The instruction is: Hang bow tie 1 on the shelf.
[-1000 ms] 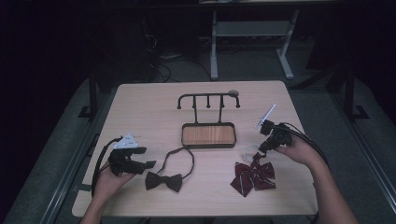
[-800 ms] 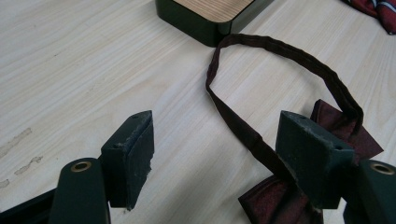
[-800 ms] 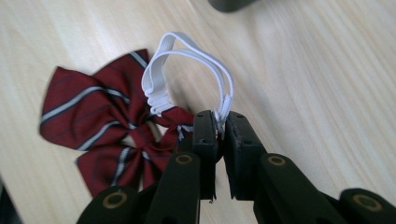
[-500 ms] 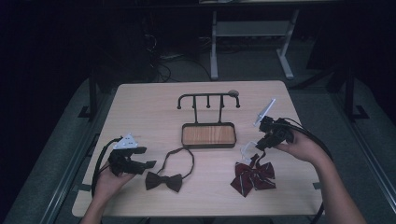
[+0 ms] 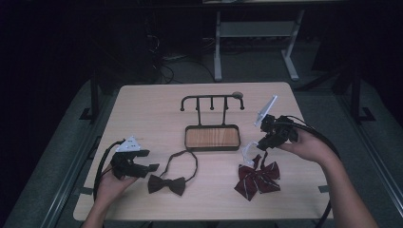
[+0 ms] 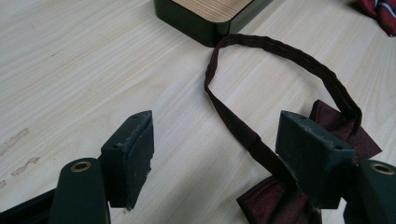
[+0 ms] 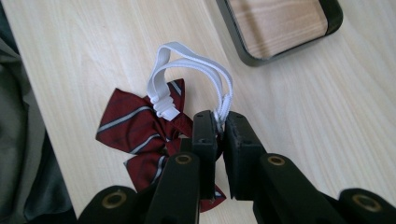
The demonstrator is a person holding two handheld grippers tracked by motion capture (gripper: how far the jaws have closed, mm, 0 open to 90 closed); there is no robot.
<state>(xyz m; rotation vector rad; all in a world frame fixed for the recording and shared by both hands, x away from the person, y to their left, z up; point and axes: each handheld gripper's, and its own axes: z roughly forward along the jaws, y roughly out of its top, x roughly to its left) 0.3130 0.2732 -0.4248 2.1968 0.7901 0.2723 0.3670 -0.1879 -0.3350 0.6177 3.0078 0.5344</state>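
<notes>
Meanwhile, the right gripper (image 7: pixel 218 122) had its jaws clamped on the white elastic strap (image 7: pixel 187 63) of the striped maroon bow tie (image 5: pixel 257 176). That strap arched up from the bow to the pads, while the bow itself lay on the near right of the wooden table (image 5: pixel 142 114), its long axis running roughly left to right with the tails pointing to the near edge. The left gripper (image 6: pixel 215 154) rested near the left edge with its jaws standing well apart, nothing pressed between them. Just to its right lay a dark bow tie (image 5: pixel 166 184), its neck band (image 6: pixel 280 51) looping away toward the stand's wood-topped base (image 5: pixel 212 137). That hook stand (image 5: pixel 212 100) stood at the table's middle. Beyond the pale tabletop the room was dark, with a white desk frame (image 5: pixel 252 33) on the far side.
</notes>
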